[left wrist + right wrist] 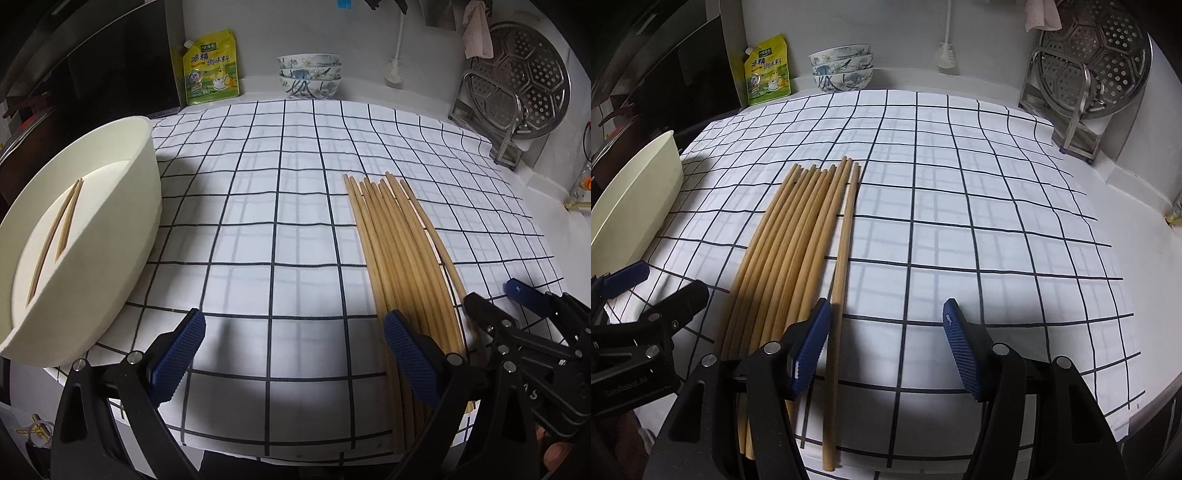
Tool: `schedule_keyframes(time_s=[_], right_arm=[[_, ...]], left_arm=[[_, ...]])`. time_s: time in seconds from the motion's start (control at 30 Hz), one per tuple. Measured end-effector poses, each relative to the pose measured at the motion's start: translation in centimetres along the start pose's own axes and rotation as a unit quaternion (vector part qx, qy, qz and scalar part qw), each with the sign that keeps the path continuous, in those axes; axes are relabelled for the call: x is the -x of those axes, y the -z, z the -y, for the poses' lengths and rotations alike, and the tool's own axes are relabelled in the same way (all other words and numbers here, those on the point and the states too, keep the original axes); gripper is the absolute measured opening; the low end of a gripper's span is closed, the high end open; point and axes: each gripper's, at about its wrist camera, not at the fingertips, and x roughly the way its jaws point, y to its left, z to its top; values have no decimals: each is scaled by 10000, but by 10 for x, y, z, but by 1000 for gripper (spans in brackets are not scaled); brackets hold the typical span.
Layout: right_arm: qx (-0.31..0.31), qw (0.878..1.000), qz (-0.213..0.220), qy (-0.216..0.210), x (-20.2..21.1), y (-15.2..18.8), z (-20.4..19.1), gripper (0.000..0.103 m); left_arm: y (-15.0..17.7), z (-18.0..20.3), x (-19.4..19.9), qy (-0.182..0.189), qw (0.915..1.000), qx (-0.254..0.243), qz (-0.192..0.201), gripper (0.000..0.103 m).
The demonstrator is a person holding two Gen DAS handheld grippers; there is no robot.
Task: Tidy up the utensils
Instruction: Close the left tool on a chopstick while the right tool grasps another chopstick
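I see matt, smooth pale wooden chopsticks (798, 236) on a white grid-checked cloth (960, 221), a matt cream plastic tub (122, 206), and a shiny perforated metal steamer plate (532, 81).

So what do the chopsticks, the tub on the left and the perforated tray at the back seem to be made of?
Chopsticks: probably bamboo or wood, matte tan, unpainted. Tub: likely plastic, smooth cream, no gloss. Perforated tray: metal, apparently stainless steel, with a grey shine and punched holes.

Both wrist views look steeply down, close over the checked cloth (258, 206), sharing the chopsticks (798, 236)
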Motion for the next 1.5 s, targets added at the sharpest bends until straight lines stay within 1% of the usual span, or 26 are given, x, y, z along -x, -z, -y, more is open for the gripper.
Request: schedule_keyframes(time_s=[0.33,0.47,0.57,0.73,0.97,1.07,1.1,1.13,1.17,1.2,1.23,1.27,1.3,1.33,1.37,1.4,1.5], right_arm=[[-254,9996,-1,76,1,1,18,59],[-214,9998,40,39,2,1,17,59],[-191,9998,37,18,1,2,16,59],[-187,9998,56,45,0,2,17,59],[-2,9997,111,195,-4,0,10,59],[83,9995,183,234,-6,0,7,59],[123,9994,227,246,-6,0,6,59],[149,9993,254,243,-6,1,5,56],[174,9992,270,225,-6,1,4,52],[185,9994,266,113,-6,1,3,38],[182,9995,256,-27,-6,1,1,27],[229,9994,270,-22,-5,1,-1,21],[311,9991,282,3,-5,1,-4,9],[366,9989,286,10,-5,2,-7,7],[398,9988,291,42,-5,2,-8,7],[375,9989,297,23,-5,3,-7,7],[174,9993,287,-181,-3,3,0,7]], left_arm=[[1,8,-10,-12,10000,-50,-78,96],[0,8,-16,-42,9999,-29,-92,96],[1,9,-21,-168,9997,-69,-140,96],[2,3,-19,-234,9997,1,-121,97],[-9,3,-28,-217,9996,146,-136,96],[-13,7,-32,-207,9997,124,-88,95],[-14,9,-32,-185,9997,108,-77,92],[-14,11,-31,-150,9999,69,-47,84],[-14,14,-29,-129,9999,14,-15,80],[-13,17,-27,-88,10000,-31,10,67],[-12,19,-24,-28,10000,-69,25,55],[-12,22,-23,13,9999,-93,34,48],[-12,23,-21,48,9999,-103,39,31],[-11,23,-20,78,9999,-101,35,17],[-11,23,-20,122,9999,-93,24,10],[-10,23,-19,170,9998,-85,6,7],[-9,20,-18,282,9996,-54,-34,7]])
